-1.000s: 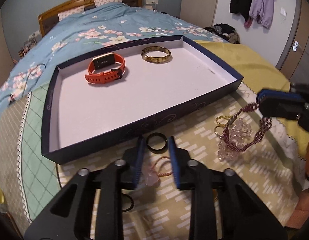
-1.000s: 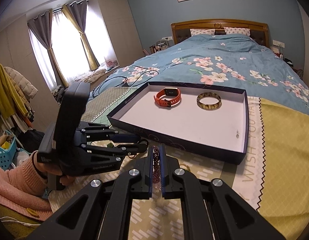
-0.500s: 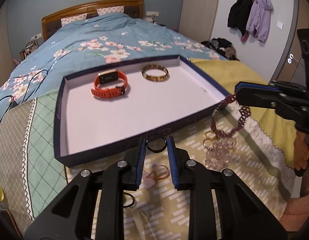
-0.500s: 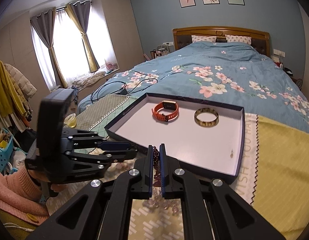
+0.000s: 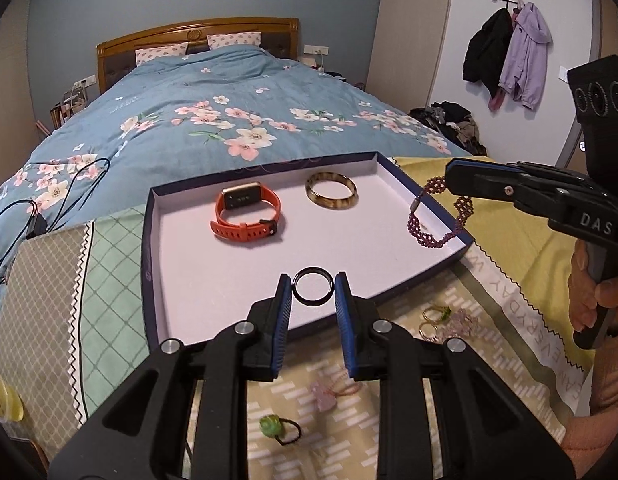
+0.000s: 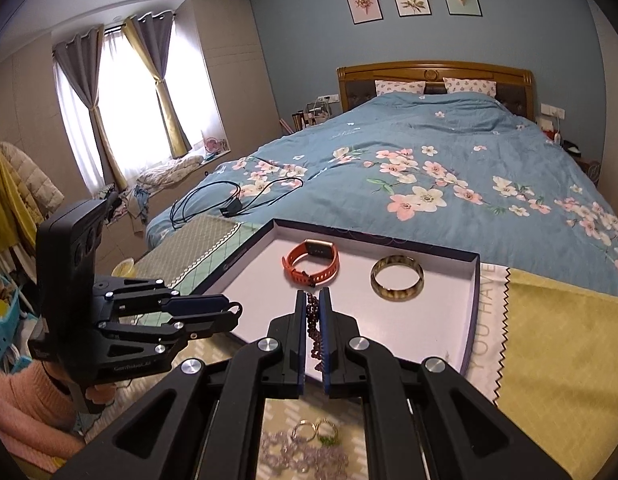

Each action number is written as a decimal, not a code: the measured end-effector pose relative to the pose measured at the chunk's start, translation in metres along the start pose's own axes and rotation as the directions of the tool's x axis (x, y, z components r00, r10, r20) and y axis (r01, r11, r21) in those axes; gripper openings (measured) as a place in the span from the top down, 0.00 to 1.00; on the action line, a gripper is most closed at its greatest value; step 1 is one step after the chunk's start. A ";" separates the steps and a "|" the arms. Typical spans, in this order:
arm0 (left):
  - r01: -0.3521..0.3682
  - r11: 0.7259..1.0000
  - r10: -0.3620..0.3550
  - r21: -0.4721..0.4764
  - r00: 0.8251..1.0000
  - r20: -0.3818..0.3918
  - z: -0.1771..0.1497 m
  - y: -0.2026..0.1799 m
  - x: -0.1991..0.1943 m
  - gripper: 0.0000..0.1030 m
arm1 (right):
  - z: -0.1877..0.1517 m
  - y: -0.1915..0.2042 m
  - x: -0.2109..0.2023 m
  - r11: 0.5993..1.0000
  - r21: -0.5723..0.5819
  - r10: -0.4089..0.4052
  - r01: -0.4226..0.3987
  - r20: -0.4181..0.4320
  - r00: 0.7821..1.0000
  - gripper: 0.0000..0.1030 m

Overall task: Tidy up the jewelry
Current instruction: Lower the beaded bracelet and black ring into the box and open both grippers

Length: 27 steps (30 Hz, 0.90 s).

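Observation:
My left gripper (image 5: 313,285) is shut on a black ring (image 5: 313,303) and holds it above the near part of the white tray (image 5: 197,280). My right gripper (image 6: 313,304) is shut on a dark red beaded bracelet (image 5: 439,216), which hangs over the tray's right edge; the bracelet also shows between the right fingers (image 6: 314,330). An orange smartwatch (image 5: 247,218) and a tortoiseshell bangle (image 5: 331,196) lie at the tray's far side. Both show in the right wrist view, the watch (image 6: 311,266) left of the bangle (image 6: 397,284).
Loose jewelry lies on the yellow-green cloth in front of the tray: gold rings with pale beads (image 5: 445,322), a pink pendant (image 5: 329,394), a green bead ring (image 5: 275,428). The tray sits at the foot of a blue floral bed (image 5: 213,120). A black cable (image 6: 237,200) lies on the bed.
Both grippers have risen and moved forward over the tray. The right gripper lifted the red bracelet clear of the bead pile; the left carried the black ring over the tray's near edge.

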<state>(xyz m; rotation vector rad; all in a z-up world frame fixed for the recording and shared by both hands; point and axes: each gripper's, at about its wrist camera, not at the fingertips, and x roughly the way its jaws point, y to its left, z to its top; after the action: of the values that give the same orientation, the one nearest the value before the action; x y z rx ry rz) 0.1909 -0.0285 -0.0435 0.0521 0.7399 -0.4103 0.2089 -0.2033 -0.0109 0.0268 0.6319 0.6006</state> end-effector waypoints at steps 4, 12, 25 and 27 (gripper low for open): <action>-0.006 1.000 0.006 -0.004 1.000 0.000 0.006 0.004 0.005 0.78 | 0.004 -0.005 0.010 1.000 0.014 -0.004 0.004 -0.007 1.000 0.96; -0.024 1.000 0.024 -0.010 1.000 -0.018 0.015 0.011 0.021 0.78 | 0.011 -0.011 0.032 0.999 0.035 -0.017 0.018 -0.029 0.999 0.96; -0.046 0.999 0.045 -0.014 0.998 -0.049 0.020 0.018 0.041 0.78 | 0.014 -0.018 0.057 0.998 0.053 -0.019 0.022 -0.059 0.998 0.96; -0.051 0.999 0.050 -0.014 0.997 -0.052 0.021 0.019 0.045 0.78 | 0.014 -0.019 0.062 0.998 0.060 -0.016 0.020 -0.065 0.998 0.96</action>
<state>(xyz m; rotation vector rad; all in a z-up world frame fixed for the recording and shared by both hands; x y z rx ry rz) 0.2413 -0.0305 -0.0596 0.0672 0.7912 -0.3559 0.2662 -0.1839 -0.0372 0.0585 0.7126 0.5665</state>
